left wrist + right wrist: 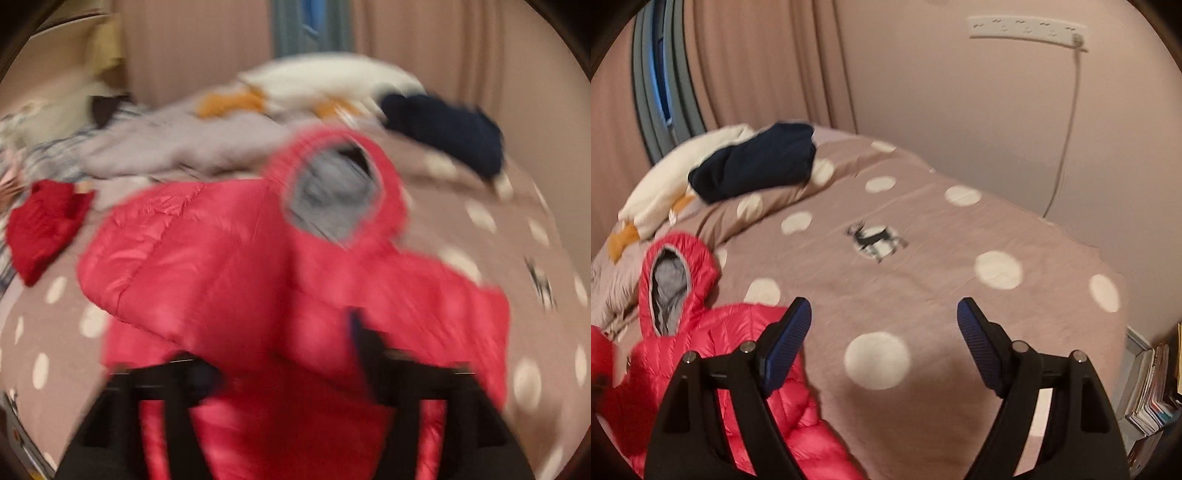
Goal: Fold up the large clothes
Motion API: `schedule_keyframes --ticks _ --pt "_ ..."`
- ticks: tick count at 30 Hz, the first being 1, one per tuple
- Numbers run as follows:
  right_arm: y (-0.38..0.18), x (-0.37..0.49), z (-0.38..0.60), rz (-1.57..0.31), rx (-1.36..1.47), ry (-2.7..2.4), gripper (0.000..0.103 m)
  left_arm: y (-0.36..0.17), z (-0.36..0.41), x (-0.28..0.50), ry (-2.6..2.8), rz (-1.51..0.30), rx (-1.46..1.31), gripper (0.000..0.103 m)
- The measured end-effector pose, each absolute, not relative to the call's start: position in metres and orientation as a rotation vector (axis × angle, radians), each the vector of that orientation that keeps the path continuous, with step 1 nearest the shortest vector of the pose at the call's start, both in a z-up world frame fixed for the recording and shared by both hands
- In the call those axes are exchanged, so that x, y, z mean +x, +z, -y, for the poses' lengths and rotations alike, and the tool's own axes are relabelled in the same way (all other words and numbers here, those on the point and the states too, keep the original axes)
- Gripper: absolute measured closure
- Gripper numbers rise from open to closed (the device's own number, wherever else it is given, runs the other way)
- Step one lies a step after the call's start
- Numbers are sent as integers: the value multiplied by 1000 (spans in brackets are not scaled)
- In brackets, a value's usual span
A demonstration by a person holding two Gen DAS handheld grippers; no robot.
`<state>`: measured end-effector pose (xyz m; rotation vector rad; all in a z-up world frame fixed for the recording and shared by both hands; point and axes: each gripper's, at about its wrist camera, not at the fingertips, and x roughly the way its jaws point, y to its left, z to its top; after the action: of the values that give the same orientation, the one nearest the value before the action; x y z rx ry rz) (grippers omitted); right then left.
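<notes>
A red hooded puffer jacket (229, 266) with a grey lining lies on the dotted bedspread (517, 229). In the blurred left wrist view my left gripper (288, 369) sits low over the jacket with red fabric bulging between its wide-set fingers; whether they clamp it I cannot tell. In the right wrist view the jacket (713, 343) lies at the lower left. My right gripper (884, 325) is open and empty above the bedspread (923, 280), just right of the jacket, its left finger (786, 347) over the jacket's edge.
A dark navy garment (757, 162) lies on a pillow at the bed's far end, beside a white and orange plush (665, 192). A small red garment (44, 225) and a grey one (177, 144) lie at the left. Books (1152, 391) stand beside the bed.
</notes>
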<state>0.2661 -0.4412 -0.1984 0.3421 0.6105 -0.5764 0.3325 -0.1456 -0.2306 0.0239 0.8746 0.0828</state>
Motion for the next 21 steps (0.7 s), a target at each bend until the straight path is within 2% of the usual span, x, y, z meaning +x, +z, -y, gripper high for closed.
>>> schedule_keyframes --ticks 7,21 --pt "-189 236 456 -601 332 -591 20 -237 177 298 67 -839 93 20" --pt "-198 248 414 -650 301 -525 20 -198 111 276 120 -747 -174 19"
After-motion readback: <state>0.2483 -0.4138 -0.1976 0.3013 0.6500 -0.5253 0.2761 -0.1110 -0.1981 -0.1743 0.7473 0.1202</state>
